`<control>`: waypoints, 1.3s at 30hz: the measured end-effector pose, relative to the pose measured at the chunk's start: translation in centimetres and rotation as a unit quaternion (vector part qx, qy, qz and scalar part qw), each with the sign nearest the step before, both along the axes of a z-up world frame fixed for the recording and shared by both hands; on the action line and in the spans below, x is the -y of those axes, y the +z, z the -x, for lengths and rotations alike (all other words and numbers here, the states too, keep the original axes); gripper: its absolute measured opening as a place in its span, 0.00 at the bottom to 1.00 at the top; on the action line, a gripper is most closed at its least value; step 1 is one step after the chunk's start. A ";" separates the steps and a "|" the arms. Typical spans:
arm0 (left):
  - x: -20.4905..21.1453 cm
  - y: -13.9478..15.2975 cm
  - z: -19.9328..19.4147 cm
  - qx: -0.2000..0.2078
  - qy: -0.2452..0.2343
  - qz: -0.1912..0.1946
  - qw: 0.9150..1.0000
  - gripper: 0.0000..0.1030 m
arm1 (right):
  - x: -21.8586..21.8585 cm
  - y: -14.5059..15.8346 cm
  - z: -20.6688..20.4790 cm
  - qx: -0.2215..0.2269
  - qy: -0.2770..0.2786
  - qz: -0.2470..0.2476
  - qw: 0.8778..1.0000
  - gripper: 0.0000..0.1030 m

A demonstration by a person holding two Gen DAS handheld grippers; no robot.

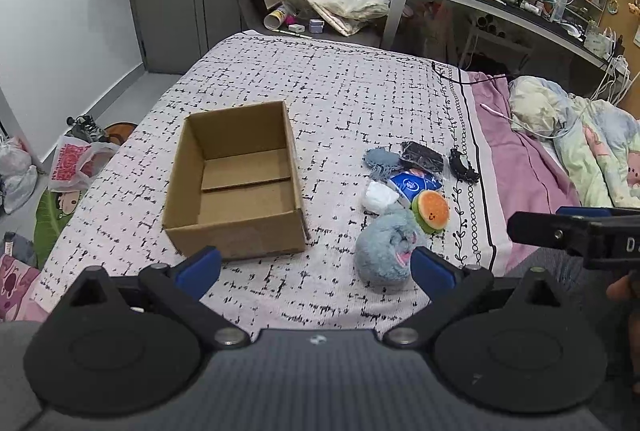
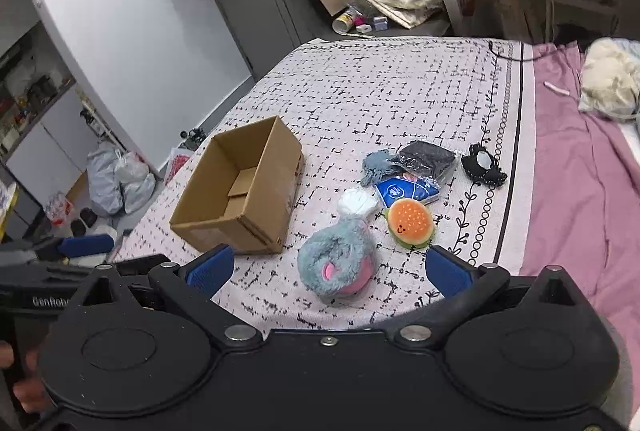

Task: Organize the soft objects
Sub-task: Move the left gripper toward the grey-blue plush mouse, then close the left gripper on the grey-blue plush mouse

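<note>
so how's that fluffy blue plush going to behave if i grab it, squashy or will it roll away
The fluffy blue plush looks thickly furred and rounded, so it will probably squash between the pads rather than resist. Its ball-like shape may let it roll a little if nudged, though the fabric bedspread should damp that. It is likely light for its bulk.
</note>
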State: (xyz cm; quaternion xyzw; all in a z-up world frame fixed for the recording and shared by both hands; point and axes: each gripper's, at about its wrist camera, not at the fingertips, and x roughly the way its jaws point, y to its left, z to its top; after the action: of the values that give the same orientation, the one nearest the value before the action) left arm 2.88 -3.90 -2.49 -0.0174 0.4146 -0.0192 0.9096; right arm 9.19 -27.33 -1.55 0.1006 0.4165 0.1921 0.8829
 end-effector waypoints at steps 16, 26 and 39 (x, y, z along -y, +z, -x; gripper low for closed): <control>0.3 -4.9 -5.7 -0.043 0.011 0.054 0.998 0.78 | -0.8 -4.3 -4.5 -0.087 -0.090 -0.033 0.992 0.76; 0.3 -8.5 -8.6 -0.086 0.011 0.106 0.991 0.57 | -1.6 -7.3 -7.4 -0.146 -0.101 -0.024 0.984 0.61; 0.8 -12.5 -11.1 -0.139 -0.005 0.149 0.979 0.46 | -2.8 -10.4 -9.3 -0.194 -0.093 -0.015 0.977 0.51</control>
State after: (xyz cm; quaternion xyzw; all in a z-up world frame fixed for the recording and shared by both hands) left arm 13.96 -4.71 -15.00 -0.1537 0.5299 -0.0824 0.8299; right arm 18.49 -24.53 -11.97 0.1869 0.5656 0.0925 0.7979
